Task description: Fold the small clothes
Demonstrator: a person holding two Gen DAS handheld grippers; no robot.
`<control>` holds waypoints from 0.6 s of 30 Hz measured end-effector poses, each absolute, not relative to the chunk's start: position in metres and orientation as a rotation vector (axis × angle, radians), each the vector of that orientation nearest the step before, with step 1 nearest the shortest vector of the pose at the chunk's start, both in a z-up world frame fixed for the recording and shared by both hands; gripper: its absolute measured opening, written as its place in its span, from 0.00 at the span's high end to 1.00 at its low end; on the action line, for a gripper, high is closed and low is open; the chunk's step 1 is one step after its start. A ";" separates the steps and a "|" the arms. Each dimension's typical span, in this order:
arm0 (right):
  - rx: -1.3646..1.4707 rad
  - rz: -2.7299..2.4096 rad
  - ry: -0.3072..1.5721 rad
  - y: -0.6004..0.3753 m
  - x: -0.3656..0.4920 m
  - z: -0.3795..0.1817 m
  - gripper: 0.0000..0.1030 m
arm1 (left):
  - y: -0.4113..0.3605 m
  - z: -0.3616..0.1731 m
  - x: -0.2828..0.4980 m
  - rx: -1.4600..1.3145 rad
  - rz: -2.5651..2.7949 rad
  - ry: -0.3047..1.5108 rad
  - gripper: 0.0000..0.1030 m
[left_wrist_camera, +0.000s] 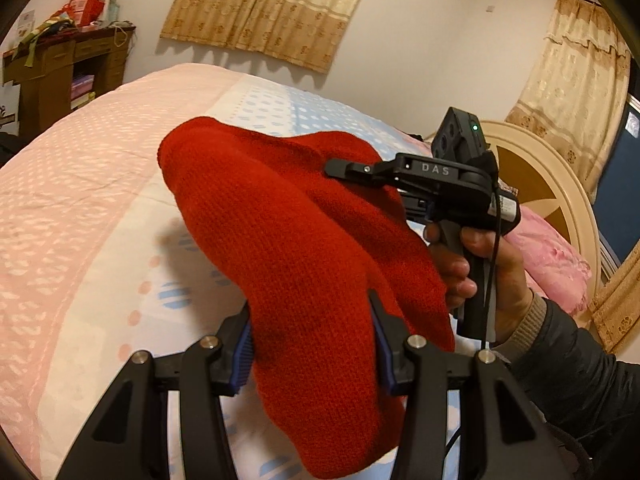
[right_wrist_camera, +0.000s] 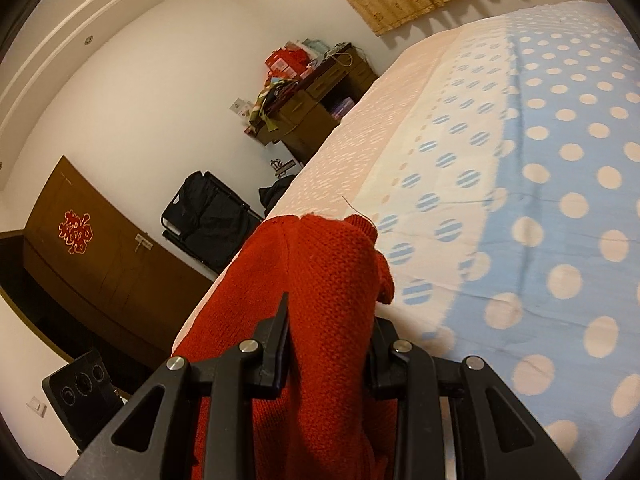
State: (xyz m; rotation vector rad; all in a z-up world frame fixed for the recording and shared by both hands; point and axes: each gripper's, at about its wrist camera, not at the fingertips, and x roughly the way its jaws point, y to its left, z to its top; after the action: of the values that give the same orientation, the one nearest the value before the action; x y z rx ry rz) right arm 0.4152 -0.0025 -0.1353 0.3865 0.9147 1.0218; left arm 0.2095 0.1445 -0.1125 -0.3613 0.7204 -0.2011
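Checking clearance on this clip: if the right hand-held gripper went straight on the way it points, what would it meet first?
Apart from the red knit garment it already grips, probably the dotted bedspread ahead; depth is unclear.

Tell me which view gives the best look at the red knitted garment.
The left wrist view. There the red knitted garment shows as a broad sheet stretched between the left gripper and the right gripper. The right wrist view shows only a bunched end clamped close to the lens.
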 end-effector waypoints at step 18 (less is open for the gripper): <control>0.327 1.070 0.982 0.069 0.407 -0.146 0.71 | 0.168 -0.135 0.185 -0.408 -0.100 0.732 0.51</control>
State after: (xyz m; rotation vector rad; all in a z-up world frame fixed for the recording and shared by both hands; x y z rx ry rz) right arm 0.4075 0.0687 -0.1460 0.3268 0.9817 1.0695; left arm 0.1849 0.1675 -0.1348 -0.4083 0.7319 -0.0996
